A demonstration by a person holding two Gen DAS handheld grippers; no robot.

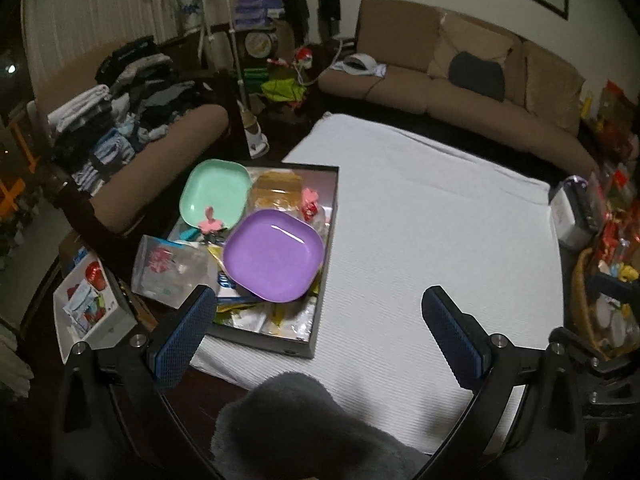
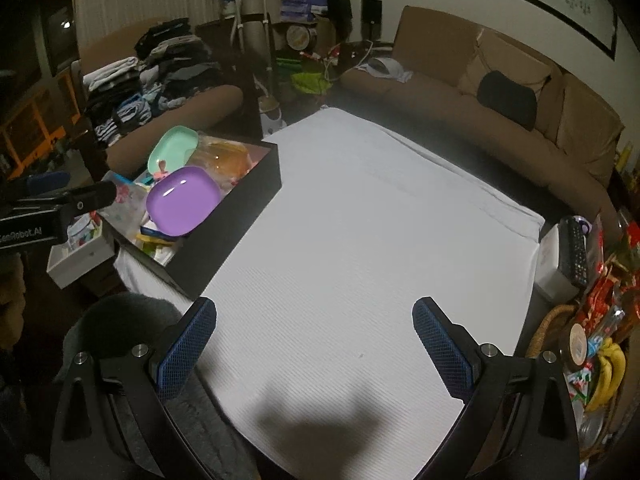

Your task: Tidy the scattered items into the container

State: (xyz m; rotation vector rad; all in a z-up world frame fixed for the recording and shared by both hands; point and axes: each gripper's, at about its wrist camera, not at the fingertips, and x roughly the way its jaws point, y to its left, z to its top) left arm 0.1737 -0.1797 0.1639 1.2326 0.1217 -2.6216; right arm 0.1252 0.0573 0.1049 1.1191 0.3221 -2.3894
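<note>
A black open box (image 1: 325, 264) sits at the left edge of the white-covered table (image 1: 420, 240). In it lie a purple plate (image 1: 274, 255), a green plate (image 1: 216, 194), a pink clip (image 1: 211, 222), snack packets and a clear bag (image 1: 172, 268). My left gripper (image 1: 320, 320) is open and empty, just in front of the box. My right gripper (image 2: 314, 336) is open and empty above the bare white cloth (image 2: 360, 240). The box (image 2: 236, 220) with the purple plate (image 2: 182, 200) and green plate (image 2: 174, 148) shows to the left in the right wrist view.
A brown sofa (image 1: 460, 80) runs behind the table and another with stacked clothes (image 1: 120, 96) stands at the left. A white box (image 1: 92, 312) sits left of the table. A remote (image 2: 574, 248) and a basket with bananas (image 2: 604, 372) are at the right. A grey furry cloth (image 1: 300, 420) lies below.
</note>
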